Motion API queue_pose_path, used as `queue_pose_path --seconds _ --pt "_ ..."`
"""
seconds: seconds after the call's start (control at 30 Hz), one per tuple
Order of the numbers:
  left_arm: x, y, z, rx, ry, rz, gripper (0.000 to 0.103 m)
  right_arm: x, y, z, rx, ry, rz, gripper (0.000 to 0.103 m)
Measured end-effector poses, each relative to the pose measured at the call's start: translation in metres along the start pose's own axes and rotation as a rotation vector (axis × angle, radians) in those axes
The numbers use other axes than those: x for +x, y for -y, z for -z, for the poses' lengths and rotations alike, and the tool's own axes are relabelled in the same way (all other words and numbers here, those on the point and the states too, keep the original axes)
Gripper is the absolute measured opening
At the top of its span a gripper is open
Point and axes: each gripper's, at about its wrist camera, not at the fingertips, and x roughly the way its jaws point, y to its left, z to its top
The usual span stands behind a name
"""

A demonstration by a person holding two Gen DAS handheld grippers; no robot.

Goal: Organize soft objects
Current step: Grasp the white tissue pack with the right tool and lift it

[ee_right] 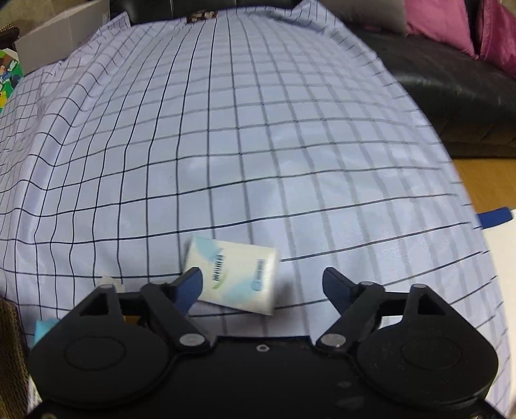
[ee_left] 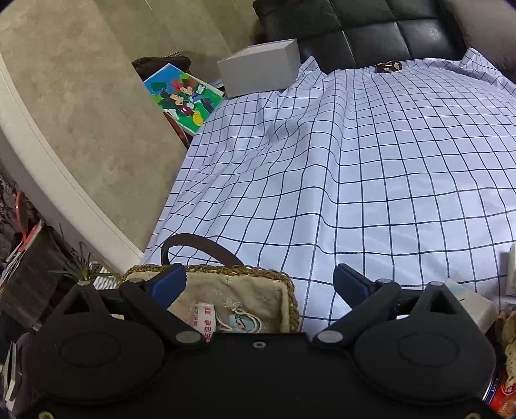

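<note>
Tissue pack [ee_right: 233, 278] lies flat, long axis tilted down-right.

A home living room was suggested: a black leather sofa [ee_right: 451, 96] with magenta cushions [ee_right: 451, 25], a checked cloth [ee_left: 371, 177], and what was probably a children's cartoon book [ee_left: 182, 96].

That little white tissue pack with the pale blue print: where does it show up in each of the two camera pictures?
Left wrist view: not clearly in it; pale packets at the right edge cannot be matched to it.
Right wrist view: the tissue pack lies low and centre on the cloth, between the open fingers of the right hand-held gripper.
Shared landmark: the checked tablecloth with a small brown object at its far edge.
</note>
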Motion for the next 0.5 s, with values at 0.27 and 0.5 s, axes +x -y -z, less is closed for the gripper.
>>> queue_pose_path --seconds 0.27,0.5 --pt "-0.002 -0.01 -0.003 -0.022 0.003 0.009 0.096 0.028 -0.028 -0.007 -0.011 -0.027 0.017 0.082" --pt "-0.009 -0.014 -0.007 -0.057 0.034 0.083 0.096 0.036 -0.032 0.0 -0.072 -0.041 0.028 0.074"
